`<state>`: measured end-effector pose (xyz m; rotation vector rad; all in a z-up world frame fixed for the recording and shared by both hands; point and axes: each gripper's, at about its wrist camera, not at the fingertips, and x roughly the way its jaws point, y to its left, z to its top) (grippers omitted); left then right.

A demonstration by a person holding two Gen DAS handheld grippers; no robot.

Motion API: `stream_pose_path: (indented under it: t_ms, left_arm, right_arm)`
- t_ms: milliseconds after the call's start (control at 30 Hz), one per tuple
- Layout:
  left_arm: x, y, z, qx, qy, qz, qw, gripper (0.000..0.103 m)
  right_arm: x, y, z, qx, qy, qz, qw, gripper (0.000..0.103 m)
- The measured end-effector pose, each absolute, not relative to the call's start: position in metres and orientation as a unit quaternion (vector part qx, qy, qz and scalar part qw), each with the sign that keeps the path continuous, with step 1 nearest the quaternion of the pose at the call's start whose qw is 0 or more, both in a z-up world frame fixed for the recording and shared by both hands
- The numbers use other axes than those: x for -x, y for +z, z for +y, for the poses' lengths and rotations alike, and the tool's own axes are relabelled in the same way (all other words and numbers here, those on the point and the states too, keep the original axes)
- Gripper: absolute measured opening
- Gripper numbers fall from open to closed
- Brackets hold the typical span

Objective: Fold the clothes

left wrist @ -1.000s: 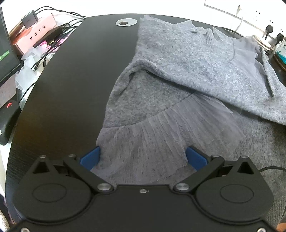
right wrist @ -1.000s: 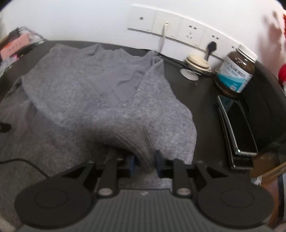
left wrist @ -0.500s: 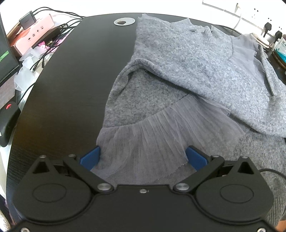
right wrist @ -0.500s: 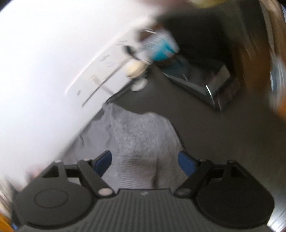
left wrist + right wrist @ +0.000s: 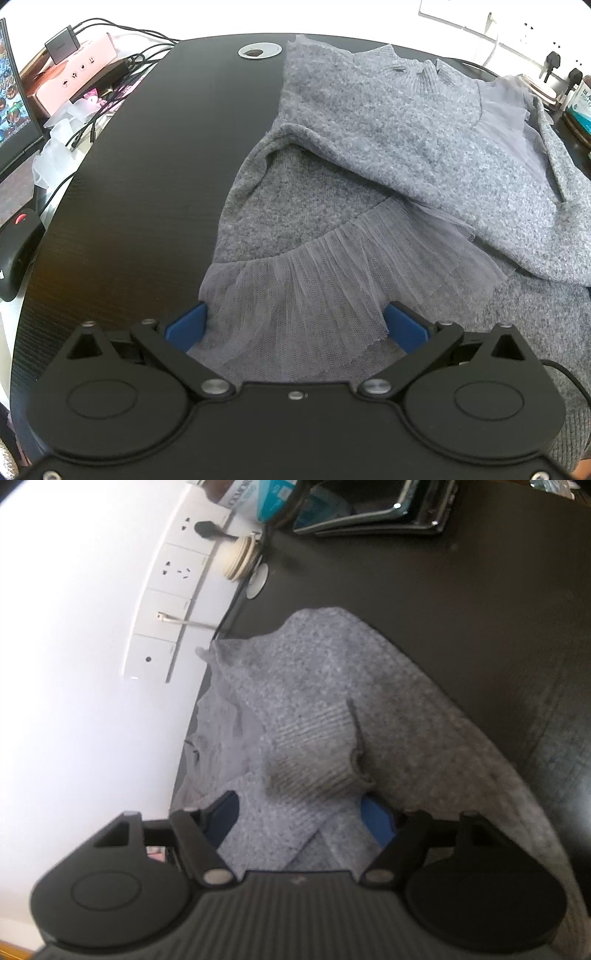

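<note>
Cables [image 5: 92, 122], jar [image 5: 255, 498], phone [image 5: 373, 513] ring the black table [image 5: 147, 184]. Grey sweater [image 5: 388, 147] collar points to the wall. Left gripper [image 5: 295, 326] open over tulle; right gripper [image 5: 301, 812] closing, cuff [image 5: 314, 753] between, unpinched.

Both grippers are black, with round side discs and silver screws – the left gripper [image 5: 295, 326] and right gripper [image 5: 301, 818] carry blue pads.

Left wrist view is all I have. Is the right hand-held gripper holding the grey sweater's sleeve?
Observer: No. The right hand-held gripper has its jaws apart, closing now; its pads do not press the ribbed cuff.
Operator: Where does the cuff lie?
Observer: Folded onto the sweater, just ahead of the fingers.
Operator: Anything beyond the sweater there?
Observer: A dark phone lies on the table.
</note>
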<state>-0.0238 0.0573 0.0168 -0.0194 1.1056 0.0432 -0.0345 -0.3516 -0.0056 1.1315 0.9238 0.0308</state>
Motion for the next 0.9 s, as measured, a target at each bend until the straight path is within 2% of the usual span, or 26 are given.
stream_pose_path:
  t_ms: [133,300,667,900]
  left_arm:
    - [0.024,0.017,0.058,0.009,0.02,0.526,0.851,0.103]
    - [0.024,0.017,0.058,0.01,0.022,0.526,0.85,0.103]
    - [0.024,0.017,0.058,0.017,0.032,0.529,0.848,0.103]
    - [0.024,0.017,0.058,0.019,0.036,0.528,0.848,0.103]
  right_arm:
    - [0.027,-0.006,-0.353,-0.524,0.009,0.405,0.749,0.063]
    - [0.021,0.019,-0.358,-0.511,0.059,0.333,0.79,0.063]
    - [0.01,0.002,-0.334,-0.462,0.122,0.429,0.766,0.063]
    - [0.006,0.045,-0.358,-0.499,0.136,0.309,0.798,0.064]
